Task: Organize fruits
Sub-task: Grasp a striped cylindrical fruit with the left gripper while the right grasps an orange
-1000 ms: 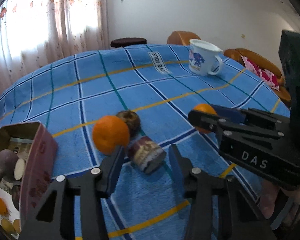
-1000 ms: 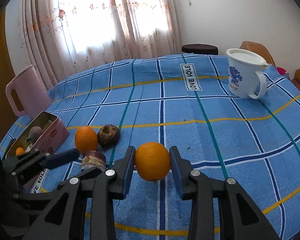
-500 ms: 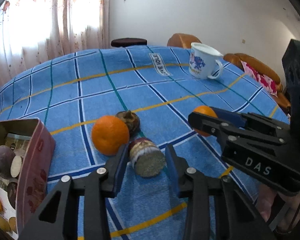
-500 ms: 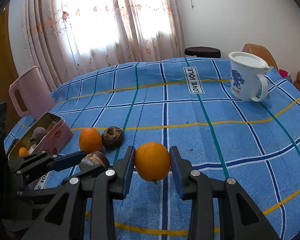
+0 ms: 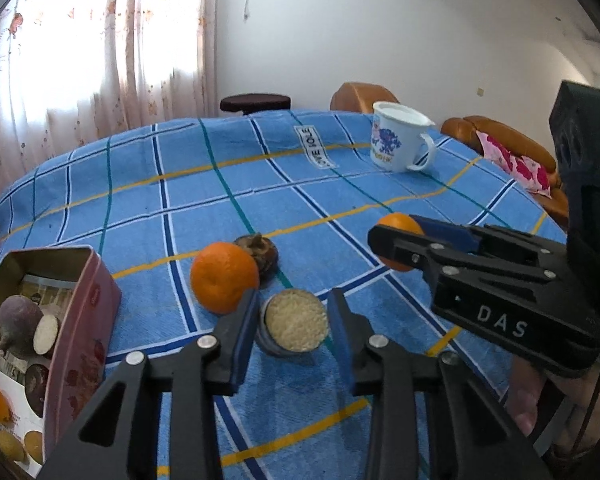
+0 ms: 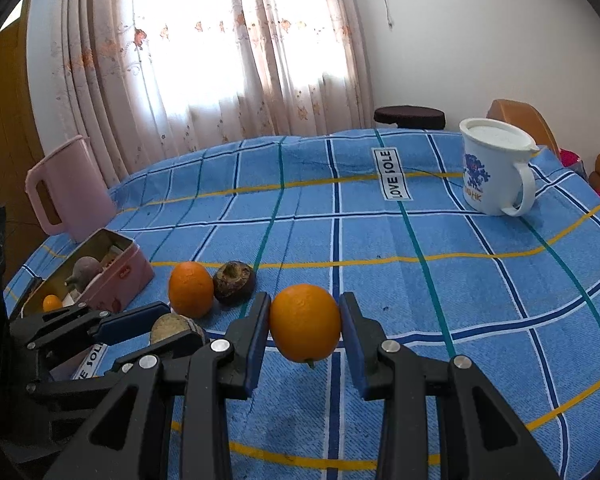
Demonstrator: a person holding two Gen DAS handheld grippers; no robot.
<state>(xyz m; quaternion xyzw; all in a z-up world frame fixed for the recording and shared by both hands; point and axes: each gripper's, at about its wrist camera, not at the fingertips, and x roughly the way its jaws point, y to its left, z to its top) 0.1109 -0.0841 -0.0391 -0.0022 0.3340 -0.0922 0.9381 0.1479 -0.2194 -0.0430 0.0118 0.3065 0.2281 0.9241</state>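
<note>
My left gripper [image 5: 293,305] has its jaws closing on a halved purple-skinned fruit [image 5: 296,326]. Both pads touch the fruit, and its pale cut face is tipped toward the camera. From the right wrist view, the same fruit [image 6: 168,322] sits in the left gripper [image 6: 176,326], just off the cloth. My right gripper [image 6: 305,320] is shut on an orange [image 6: 305,328], seen from the side as the right gripper [image 5: 398,236] and orange [image 5: 396,222]. A loose orange [image 5: 224,276] and a dark brown fruit [image 5: 262,254] lie on the blue checked cloth. An open pink tin [image 5: 88,304] at the left holds several fruit pieces.
A white mug [image 6: 496,168] stands at the far right of the table and a pink jug [image 6: 66,196] at the far left, behind the tin [image 6: 116,276]. A dark stool [image 6: 410,114] and orange seats [image 5: 504,140] lie beyond the table edge. A hand [image 5: 528,400] holds the right gripper.
The left jaws have narrowed onto the halved fruit, which has turned from lying on its side to showing its cut face. The right gripper keeps its hold on the orange.
</note>
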